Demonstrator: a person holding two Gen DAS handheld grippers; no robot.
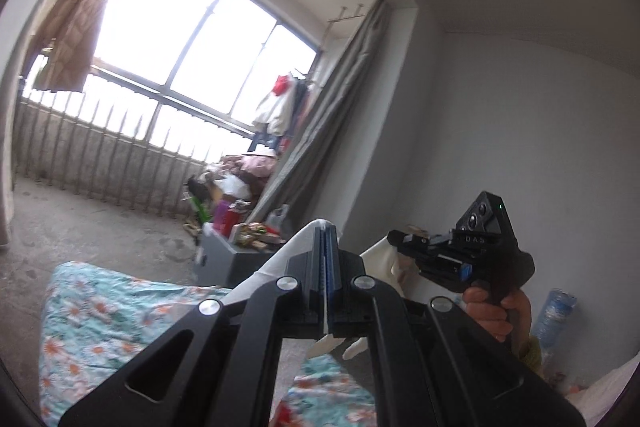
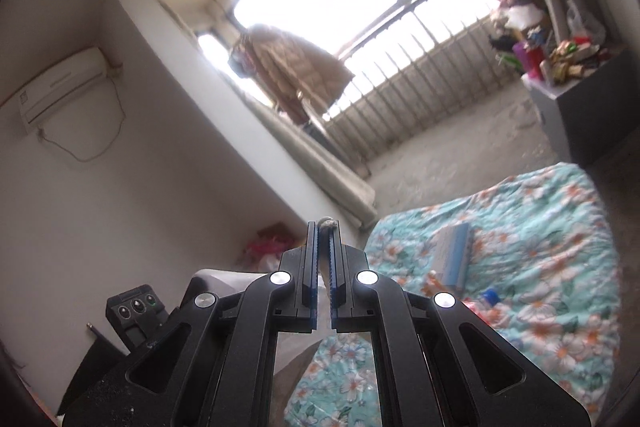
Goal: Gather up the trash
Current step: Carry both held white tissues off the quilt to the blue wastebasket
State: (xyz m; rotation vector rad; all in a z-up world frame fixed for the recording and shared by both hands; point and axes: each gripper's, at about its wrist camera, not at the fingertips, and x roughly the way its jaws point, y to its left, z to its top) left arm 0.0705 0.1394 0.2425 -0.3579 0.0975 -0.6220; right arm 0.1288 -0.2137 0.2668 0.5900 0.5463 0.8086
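Observation:
My left gripper (image 1: 327, 227) is shut on the edge of a white plastic bag (image 1: 276, 259), held up above the floral bed (image 1: 100, 311). My right gripper (image 2: 325, 227) is shut on a thin clear piece of plastic (image 2: 327, 224), a small crumpled bit showing at the tips. In the left wrist view the right gripper (image 1: 396, 237) is to the right, pinching the bag's other side (image 1: 380, 259). A blue and white packet (image 2: 454, 255), a small bottle with a blue cap (image 2: 488, 295) and an orange wrapper (image 2: 434, 281) lie on the bed (image 2: 540, 227).
A grey cabinet (image 1: 224, 263) by the curtain (image 1: 332, 115) carries cluttered packets and cups (image 1: 248, 231). A plastic water bottle (image 1: 554, 315) stands by the right wall. A jacket (image 2: 296, 67) hangs at the window. An air conditioner (image 2: 64, 83) is on the left wall.

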